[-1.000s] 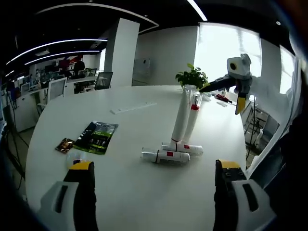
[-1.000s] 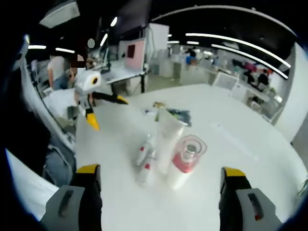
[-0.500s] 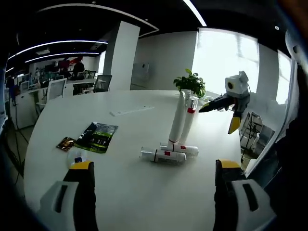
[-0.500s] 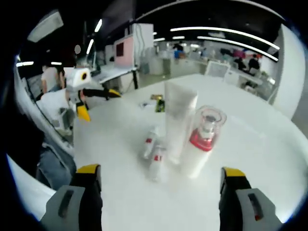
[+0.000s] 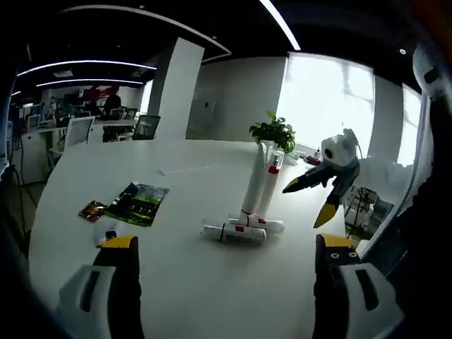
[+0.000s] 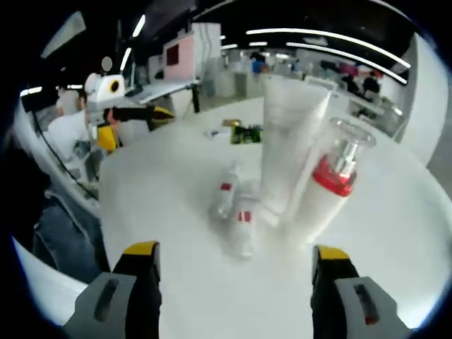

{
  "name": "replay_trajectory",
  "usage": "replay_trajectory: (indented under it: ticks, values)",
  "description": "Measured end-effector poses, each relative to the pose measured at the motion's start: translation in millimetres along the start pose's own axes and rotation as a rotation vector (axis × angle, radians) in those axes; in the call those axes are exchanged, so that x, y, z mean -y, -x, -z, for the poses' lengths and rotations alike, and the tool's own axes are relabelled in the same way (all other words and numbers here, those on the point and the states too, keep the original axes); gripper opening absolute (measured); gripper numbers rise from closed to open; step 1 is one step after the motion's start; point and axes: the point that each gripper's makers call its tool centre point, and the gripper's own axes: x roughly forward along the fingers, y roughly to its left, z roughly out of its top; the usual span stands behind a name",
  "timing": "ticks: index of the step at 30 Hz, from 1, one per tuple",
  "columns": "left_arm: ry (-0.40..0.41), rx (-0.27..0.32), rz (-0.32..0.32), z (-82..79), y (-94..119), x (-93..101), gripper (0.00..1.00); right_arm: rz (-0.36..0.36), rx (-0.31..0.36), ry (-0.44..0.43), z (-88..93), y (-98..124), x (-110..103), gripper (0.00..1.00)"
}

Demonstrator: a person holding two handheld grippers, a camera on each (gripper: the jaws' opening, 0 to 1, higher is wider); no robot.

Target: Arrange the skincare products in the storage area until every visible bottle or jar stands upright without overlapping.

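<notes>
Two small bottles (image 6: 236, 212) with red bands lie flat on the white round table (image 6: 162, 183), side by side and touching, pretty much mid-table. Right gripper (image 6: 236, 282) hangs just in front of them with its jaws wide apart, nothing in them. Right behind the bottles, the tall white tube (image 6: 289, 152) stands upright, and the pump bottle (image 6: 328, 187) with the red collar stands next to it. Left gripper (image 5: 224, 268) is spread open too, empty, low over the table's near edge. Further toward the far edge there's a green packet (image 5: 139, 203).
</notes>
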Motion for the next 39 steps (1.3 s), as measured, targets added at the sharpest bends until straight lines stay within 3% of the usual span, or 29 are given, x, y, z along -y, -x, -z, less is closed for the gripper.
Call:
replay_trajectory:
  ticks: [3,8,13,18,27,34,39]
  values:
    - [0.007,-0.026,-0.011,5.9,5,-4.3,0.98,-0.011,-0.013,-0.004,2.9,-10,-7,0.75]
    - [0.006,0.002,-0.023,0.8,10,-6.0,0.98,-0.005,-0.082,0.079,11.0,-24,-11,0.64]
    - [0.000,-0.002,-0.032,2.3,13,-8.8,0.99,-0.006,-0.072,0.050,6.9,-34,-8,0.54]
    - [0.012,0.004,-0.028,5.7,14,-5.7,0.99,-0.002,-0.092,0.016,8.2,-43,-5,0.52]
    - [0.034,0.010,-0.049,9.5,16,-8.5,0.97,0.026,-0.088,-0.016,9.2,-54,1,0.37]
    - [0.023,0.017,-0.077,6.4,17,-13.4,0.93,0.034,-0.110,-0.010,15.7,-61,3,0.34]
    - [0.043,0.036,-0.092,3.2,17,-13.7,0.92,0.062,-0.094,-0.031,15.6,-65,11,0.23]
